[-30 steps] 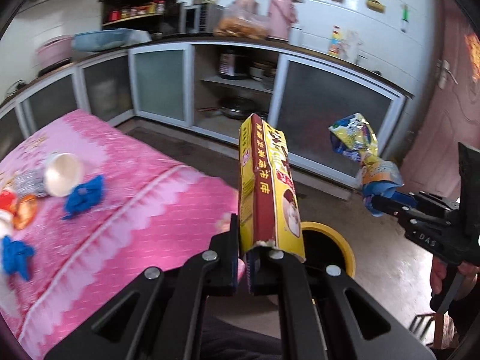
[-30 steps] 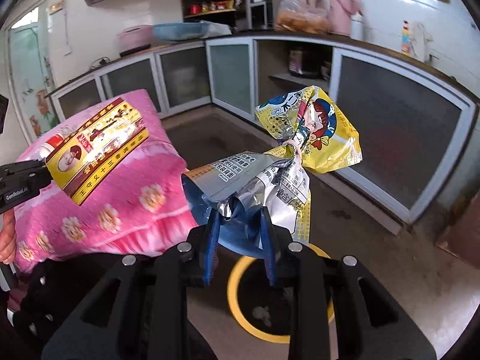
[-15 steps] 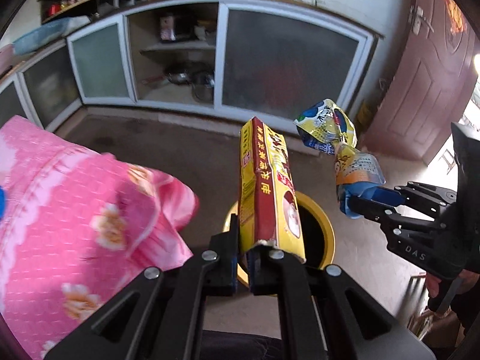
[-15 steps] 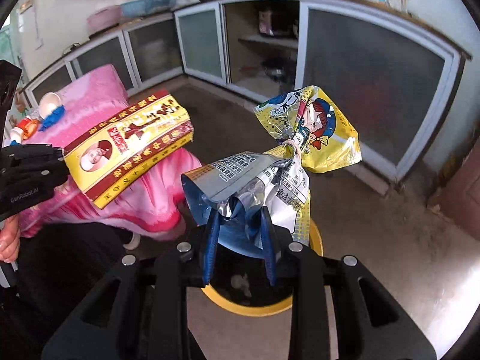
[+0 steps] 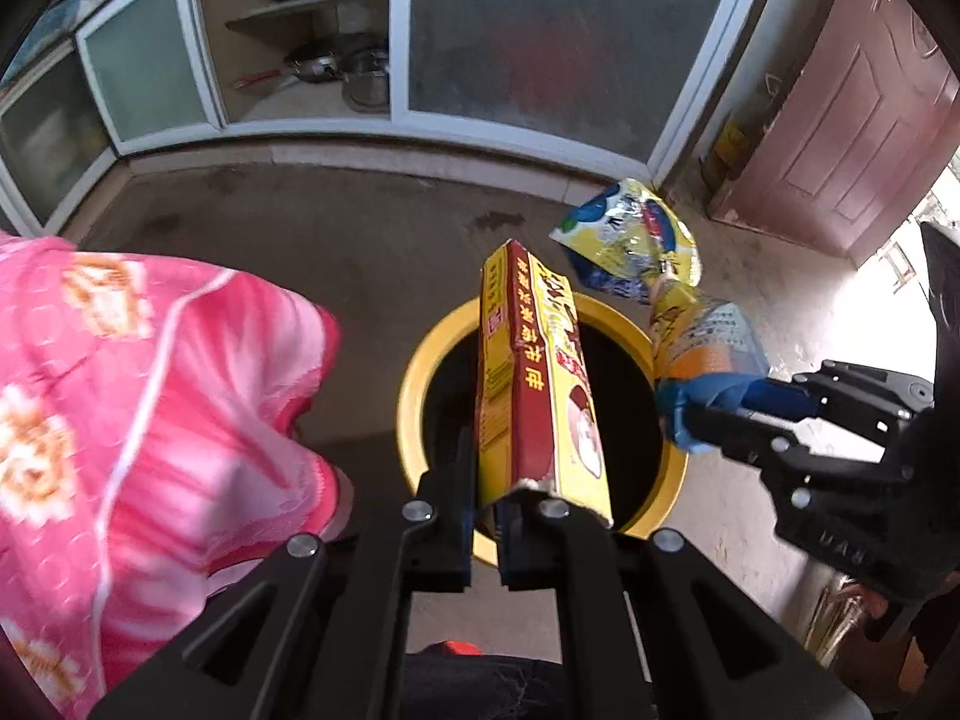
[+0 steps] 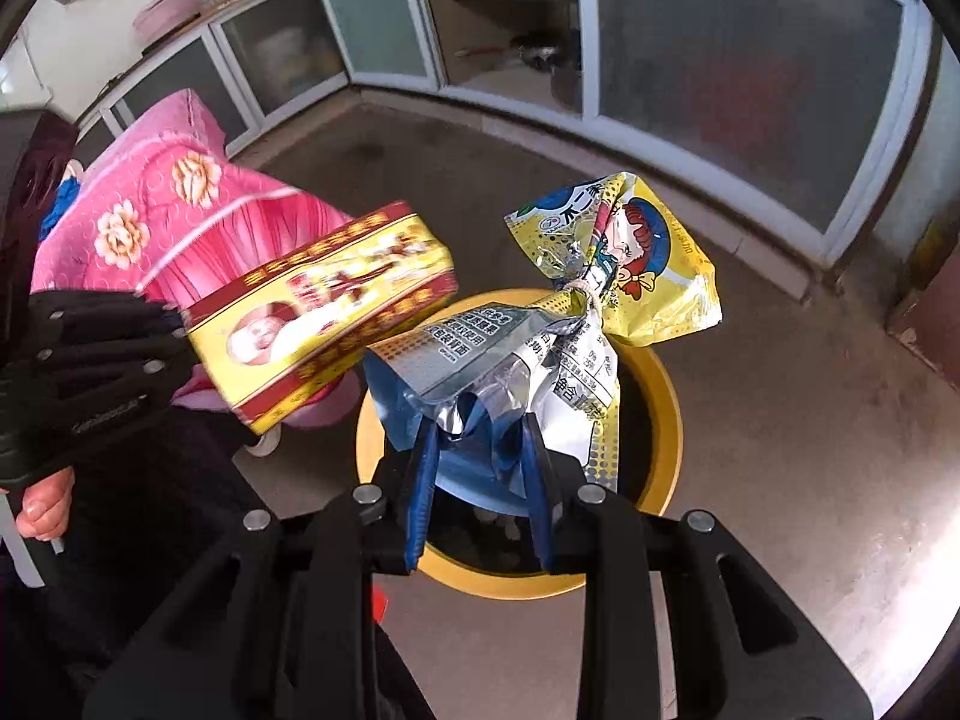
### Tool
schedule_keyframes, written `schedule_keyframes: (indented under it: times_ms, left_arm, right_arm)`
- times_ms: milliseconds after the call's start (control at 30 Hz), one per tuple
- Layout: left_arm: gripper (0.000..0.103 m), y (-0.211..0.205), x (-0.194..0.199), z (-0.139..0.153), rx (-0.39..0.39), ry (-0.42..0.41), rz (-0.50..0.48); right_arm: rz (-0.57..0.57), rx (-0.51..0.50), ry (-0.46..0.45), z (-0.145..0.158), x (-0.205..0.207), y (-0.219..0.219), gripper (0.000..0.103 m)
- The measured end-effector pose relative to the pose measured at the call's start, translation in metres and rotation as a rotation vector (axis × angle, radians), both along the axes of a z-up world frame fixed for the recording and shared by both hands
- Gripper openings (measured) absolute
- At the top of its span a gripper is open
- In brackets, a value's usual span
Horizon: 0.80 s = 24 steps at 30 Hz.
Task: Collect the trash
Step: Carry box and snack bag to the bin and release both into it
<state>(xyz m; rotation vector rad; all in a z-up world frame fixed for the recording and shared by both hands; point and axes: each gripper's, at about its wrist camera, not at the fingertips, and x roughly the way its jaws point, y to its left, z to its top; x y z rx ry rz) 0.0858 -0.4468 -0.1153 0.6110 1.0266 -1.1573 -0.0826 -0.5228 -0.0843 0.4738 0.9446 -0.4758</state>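
My left gripper (image 5: 487,516) is shut on the lower end of a flat yellow and red carton (image 5: 534,384), held upright over the yellow-rimmed bin (image 5: 414,384) on the floor. In the right wrist view that carton (image 6: 318,306) juts in from the left. My right gripper (image 6: 477,468) is shut on a crumpled yellow and silver snack bag (image 6: 606,276), knotted in its middle, which hangs just above the same bin (image 6: 660,396). The left wrist view shows this bag (image 5: 660,276) and the right gripper (image 5: 696,414) at the bin's right rim.
A table draped in a pink flowered cloth (image 5: 132,396) stands left of the bin. Low cabinets with frosted glass doors (image 5: 558,42) line the far wall, one open with pots inside. A brown door (image 5: 858,120) is at right. A person's hand (image 6: 42,504) grips the left tool.
Both grippers have come down and tilted towards the floor with their loads. The bin now lies straight below the carton and the bag, and the pink table has slid off to the left.
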Motion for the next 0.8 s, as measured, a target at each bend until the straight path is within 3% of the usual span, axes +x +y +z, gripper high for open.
schedule_keyframes:
  times_ms: [267,533,567,633,667,700,800]
  left_arm:
    - [0.005,-0.026,0.006,-0.028,0.07,0.037,0.007]
    - [0.008,-0.031,-0.001,-0.032,0.078,0.04,-0.015]
    - [0.016,-0.03,-0.001,-0.031,0.074,0.039,-0.014]
    - [0.044,-0.029,-0.001,-0.026,0.052,0.028,-0.007]
    - [0.07,-0.028,0.0,-0.023,0.034,0.015,0.0]
    - [0.083,-0.025,0.0,-0.017,-0.004,-0.001,0.009]
    - [0.093,-0.021,0.0,-0.004,-0.057,0.001,0.013]
  right_arm:
    - [-0.03,0.05,0.085,-0.028,0.007,-0.018,0.027]
    - [-0.05,0.053,0.132,-0.038,0.008,-0.028,0.029]
    - [-0.043,0.052,0.143,-0.038,0.009,-0.029,0.034]
    - [-0.055,0.046,0.14,-0.036,0.007,-0.03,0.045]
    - [-0.061,0.045,0.133,-0.034,0.003,-0.031,0.051]
    - [-0.069,0.043,0.13,-0.031,0.0,-0.032,0.054]
    - [-0.113,0.003,0.122,-0.021,-0.017,-0.034,0.055]
